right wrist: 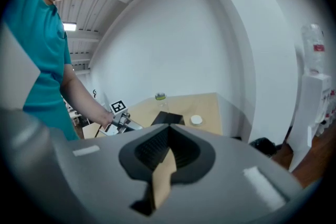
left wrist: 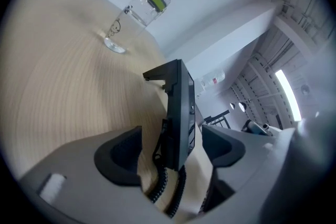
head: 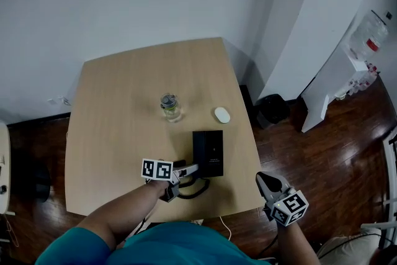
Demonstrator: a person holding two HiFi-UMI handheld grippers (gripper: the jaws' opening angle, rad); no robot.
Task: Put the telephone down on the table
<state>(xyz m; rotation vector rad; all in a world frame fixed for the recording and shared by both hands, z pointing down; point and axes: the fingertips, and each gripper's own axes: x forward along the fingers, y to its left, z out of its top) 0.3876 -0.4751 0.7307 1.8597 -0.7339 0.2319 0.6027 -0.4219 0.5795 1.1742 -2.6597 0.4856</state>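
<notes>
The black telephone (head: 208, 153) lies flat on the wooden table (head: 118, 108), near its front right. Its coiled cord (head: 193, 189) loops toward the table's front edge. My left gripper (head: 193, 169) sits at the phone's near left corner. In the left gripper view the telephone (left wrist: 181, 107) stands between the jaws with a gap on each side; the left gripper (left wrist: 173, 136) is open and the pads do not press on it. My right gripper (head: 263, 178) hovers off the table's front right corner, holding nothing. In its own view the right gripper (right wrist: 169, 131) has its pads together.
A small glass jar (head: 169, 106) with a lid stands mid-table, and a white round object (head: 222, 115) lies right of it, both beyond the phone. A black bin (head: 273, 110) and a water dispenser (head: 363, 49) stand on the floor to the right.
</notes>
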